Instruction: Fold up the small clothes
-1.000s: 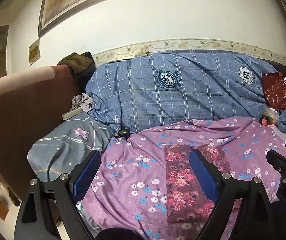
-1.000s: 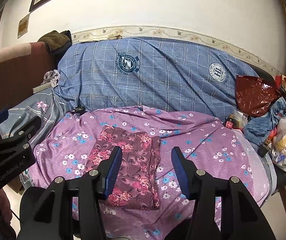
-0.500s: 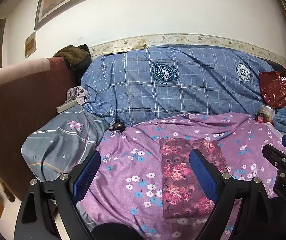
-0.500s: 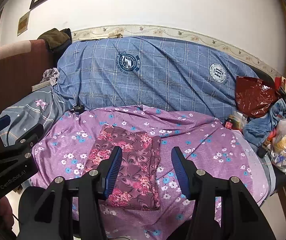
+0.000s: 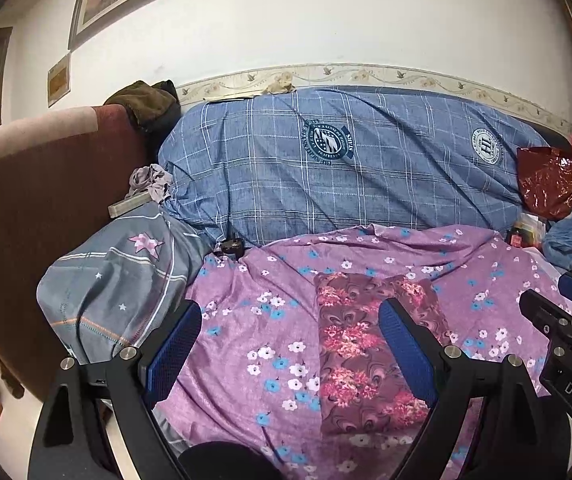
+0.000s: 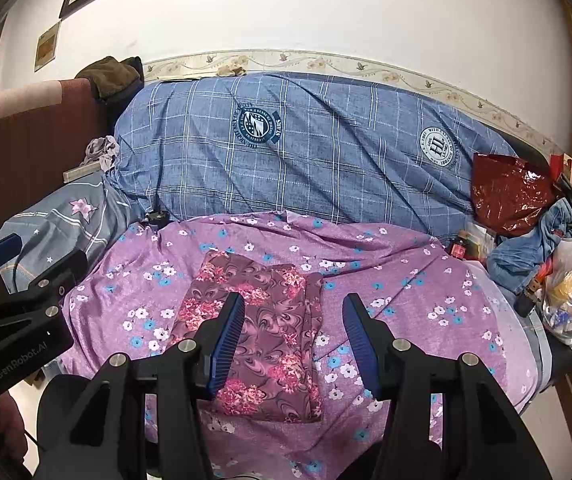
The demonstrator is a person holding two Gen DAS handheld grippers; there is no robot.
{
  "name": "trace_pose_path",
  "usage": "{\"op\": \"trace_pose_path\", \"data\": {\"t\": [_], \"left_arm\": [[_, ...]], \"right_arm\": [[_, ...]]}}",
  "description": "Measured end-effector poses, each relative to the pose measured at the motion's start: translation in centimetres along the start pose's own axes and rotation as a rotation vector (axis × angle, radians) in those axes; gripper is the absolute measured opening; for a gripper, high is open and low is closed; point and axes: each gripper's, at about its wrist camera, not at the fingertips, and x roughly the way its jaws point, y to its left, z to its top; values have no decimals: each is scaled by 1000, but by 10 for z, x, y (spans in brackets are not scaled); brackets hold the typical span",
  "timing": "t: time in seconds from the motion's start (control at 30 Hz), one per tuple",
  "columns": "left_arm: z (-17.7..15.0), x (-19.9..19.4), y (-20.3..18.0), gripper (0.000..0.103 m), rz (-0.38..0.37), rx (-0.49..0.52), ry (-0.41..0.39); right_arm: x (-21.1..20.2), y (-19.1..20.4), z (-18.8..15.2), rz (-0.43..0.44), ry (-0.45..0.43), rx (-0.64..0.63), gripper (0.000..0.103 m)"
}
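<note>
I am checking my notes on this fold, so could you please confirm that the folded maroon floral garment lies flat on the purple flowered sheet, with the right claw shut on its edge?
Not quite: the right claw is open, hovering over the folded maroon floral garment and holding nothing, as the right wrist view shows. The garment does lie flat on the purple flowered sheet.

The bed was covered by a purple flowered sheet. A folded maroon floral garment lay flat near the sheet's middle. Behind it, along the wall, rested a long blue checked bolster; a grey star-print pillow lay at the left end, a glossy red bag at the right.
</note>
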Motion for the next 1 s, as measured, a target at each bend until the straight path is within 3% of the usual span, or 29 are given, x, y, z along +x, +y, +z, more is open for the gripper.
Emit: {"op": "trace_pose_path", "data": {"t": [1.0], "left_arm": [[2,24,-4,91,-23,-1,52]], "right_arm": [[24,2,-2,-3,30,12,53]]}}
